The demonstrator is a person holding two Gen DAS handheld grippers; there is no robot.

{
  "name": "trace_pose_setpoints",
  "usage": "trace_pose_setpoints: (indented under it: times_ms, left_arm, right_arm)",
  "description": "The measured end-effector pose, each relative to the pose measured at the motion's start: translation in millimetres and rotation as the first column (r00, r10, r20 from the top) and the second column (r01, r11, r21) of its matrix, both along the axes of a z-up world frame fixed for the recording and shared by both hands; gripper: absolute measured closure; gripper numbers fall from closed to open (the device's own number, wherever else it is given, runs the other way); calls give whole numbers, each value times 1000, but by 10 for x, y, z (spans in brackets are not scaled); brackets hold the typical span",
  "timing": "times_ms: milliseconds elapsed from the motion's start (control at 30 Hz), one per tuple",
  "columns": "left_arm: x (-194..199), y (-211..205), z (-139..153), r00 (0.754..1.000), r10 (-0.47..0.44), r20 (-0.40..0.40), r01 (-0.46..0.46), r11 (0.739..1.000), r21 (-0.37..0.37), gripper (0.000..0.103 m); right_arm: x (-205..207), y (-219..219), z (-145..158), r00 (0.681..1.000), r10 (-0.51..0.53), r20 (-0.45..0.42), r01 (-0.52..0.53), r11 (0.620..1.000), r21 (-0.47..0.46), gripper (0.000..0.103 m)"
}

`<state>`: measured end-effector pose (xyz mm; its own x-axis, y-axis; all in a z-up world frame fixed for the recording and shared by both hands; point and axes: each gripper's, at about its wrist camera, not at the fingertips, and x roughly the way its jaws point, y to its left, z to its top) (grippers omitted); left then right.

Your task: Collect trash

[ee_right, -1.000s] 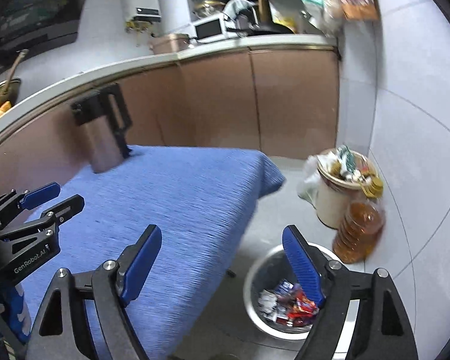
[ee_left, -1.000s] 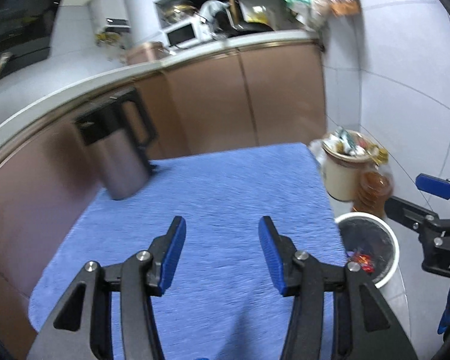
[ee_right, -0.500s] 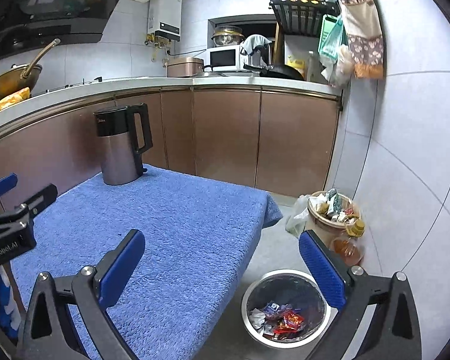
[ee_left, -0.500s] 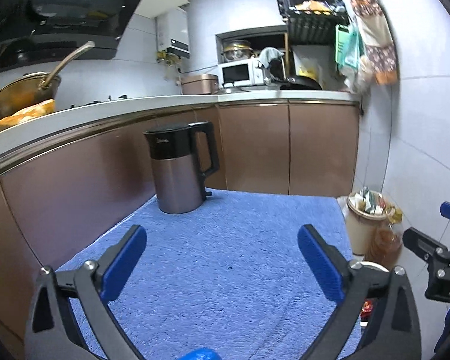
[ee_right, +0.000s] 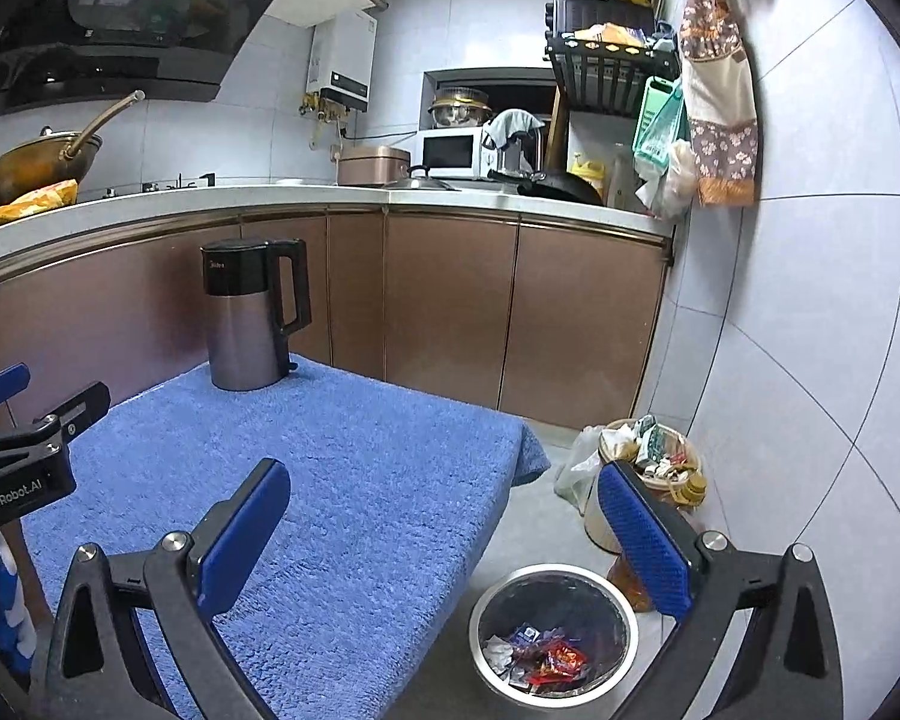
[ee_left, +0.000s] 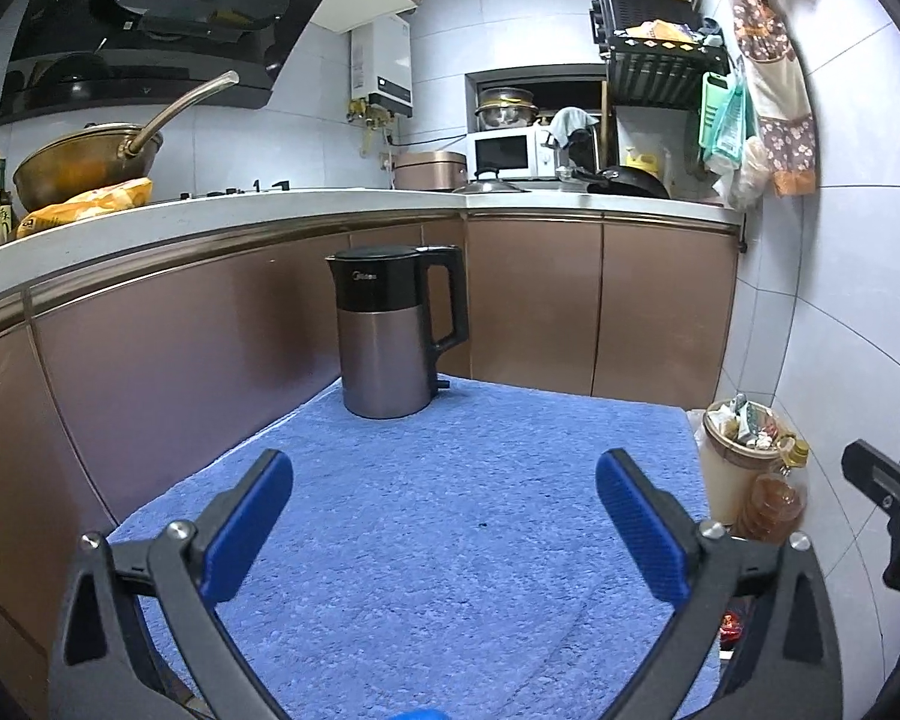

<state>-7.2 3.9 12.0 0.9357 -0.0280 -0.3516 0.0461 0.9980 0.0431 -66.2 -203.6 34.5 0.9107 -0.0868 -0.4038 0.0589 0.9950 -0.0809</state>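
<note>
A round metal trash bin (ee_right: 555, 636) stands on the floor to the right of the table; crumpled wrappers (ee_right: 540, 657) lie inside it. A red scrap of its contents shows in the left wrist view (ee_left: 729, 624). My left gripper (ee_left: 444, 528) is open and empty above the blue towel-covered table (ee_left: 450, 540). My right gripper (ee_right: 444, 531) is open and empty over the table's right edge (ee_right: 498, 516), up and left of the bin. No loose trash shows on the towel.
An electric kettle (ee_left: 399, 330) stands at the table's far left. A full beige pail (ee_right: 648, 480) and an oil bottle (ee_left: 774, 495) stand by the right wall. Brown cabinets (ee_right: 510, 312) and a countertop (ee_left: 330, 204) run behind the table.
Both grippers have tilted up and risen from looking down at the table to looking level across the kitchen. Both jaws have opened wider. The bin now sits lower in the right view.
</note>
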Motion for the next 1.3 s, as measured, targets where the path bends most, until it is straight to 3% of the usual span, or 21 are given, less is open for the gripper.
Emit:
trace_pose_setpoints:
  times_ms: [1300]
  left_arm:
    - [-60,41,-85,999,10,-33,-9,1000,10,1]
  right_arm:
    - [10,-27,-13,1000,-17,-15,16,999,-29,0]
